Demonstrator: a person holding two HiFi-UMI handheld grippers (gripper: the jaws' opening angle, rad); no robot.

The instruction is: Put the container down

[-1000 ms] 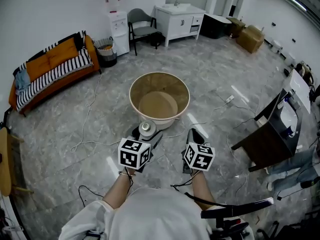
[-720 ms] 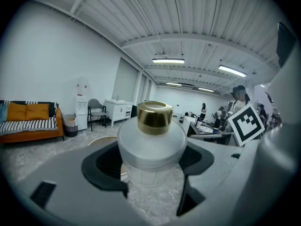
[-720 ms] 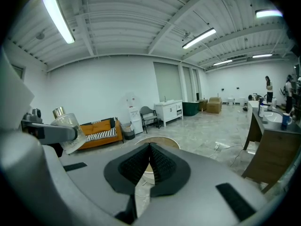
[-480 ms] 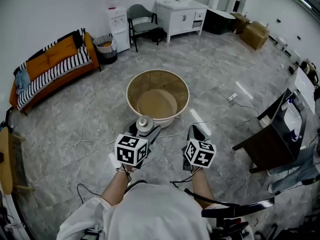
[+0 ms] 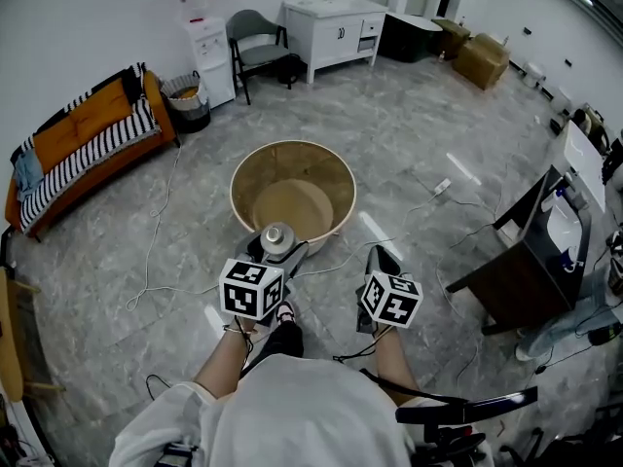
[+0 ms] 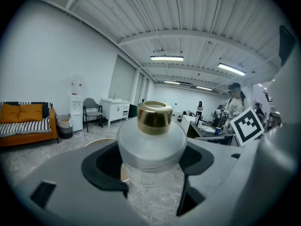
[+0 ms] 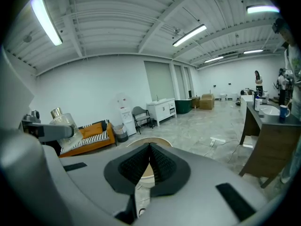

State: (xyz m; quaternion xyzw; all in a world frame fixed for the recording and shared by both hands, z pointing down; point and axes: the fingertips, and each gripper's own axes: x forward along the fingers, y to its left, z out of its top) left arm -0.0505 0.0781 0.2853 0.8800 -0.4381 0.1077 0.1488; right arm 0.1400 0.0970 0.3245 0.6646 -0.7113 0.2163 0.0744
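Clear gold-capped bottle [image 6: 151, 142] sits clamped below its shoulder in the wide-spread left gripper [image 6: 150, 173], probably rigid, slick, breakable, fairly light; right gripper [image 7: 149, 166] pinched together, empty.

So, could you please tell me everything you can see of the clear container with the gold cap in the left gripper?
The clear, glass-looking container has a rounded frosted shoulder and a shiny gold cylindrical cap, which is on. It stands upright, held off the floor between the dark pads of the left gripper, by the near rim of the round beige tub. Its contents cannot be made out.
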